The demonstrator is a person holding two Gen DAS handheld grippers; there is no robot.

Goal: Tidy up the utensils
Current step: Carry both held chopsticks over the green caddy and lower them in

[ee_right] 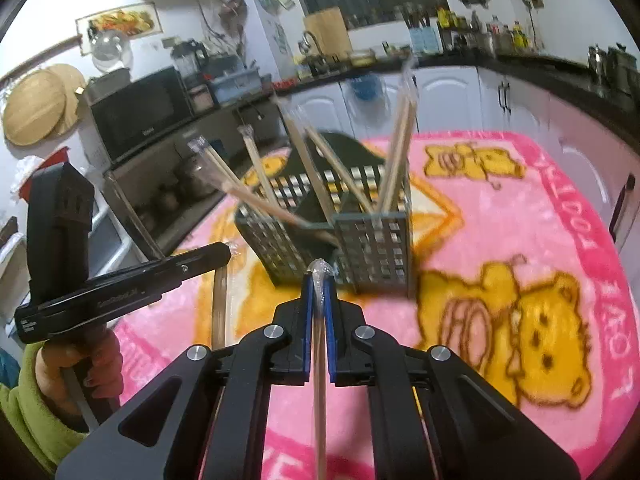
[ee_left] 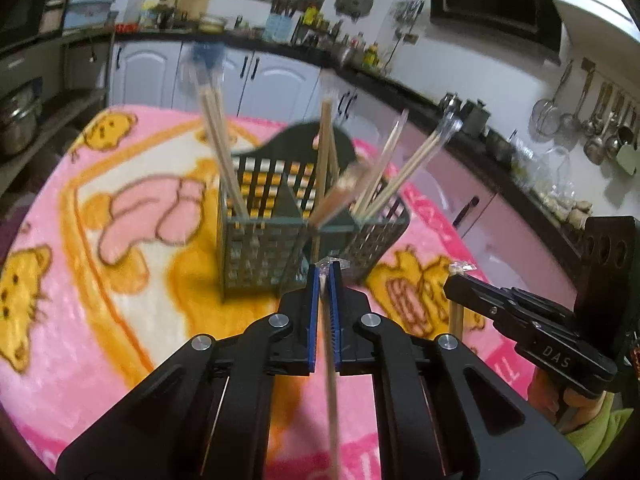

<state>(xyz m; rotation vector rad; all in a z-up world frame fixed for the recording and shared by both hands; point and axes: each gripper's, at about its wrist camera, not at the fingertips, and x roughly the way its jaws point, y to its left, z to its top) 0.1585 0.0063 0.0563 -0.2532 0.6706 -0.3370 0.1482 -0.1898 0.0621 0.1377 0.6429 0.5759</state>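
A dark green slotted utensil caddy stands on the pink blanket, with several plastic-wrapped wooden chopstick pairs leaning out of its compartments. My left gripper hangs just in front of the caddy. It is shut on a wrapped chopstick pair that runs down between its blue pads. My right gripper is beside it, equally close to the caddy. It is shut on another wrapped pair, whose wrapper tip pokes out above the fingertips.
The pink cartoon blanket covers the table. White cabinets and a dark counter crowded with bottles run behind. A microwave sits at the far left. A hand in a green sleeve grips the left tool.
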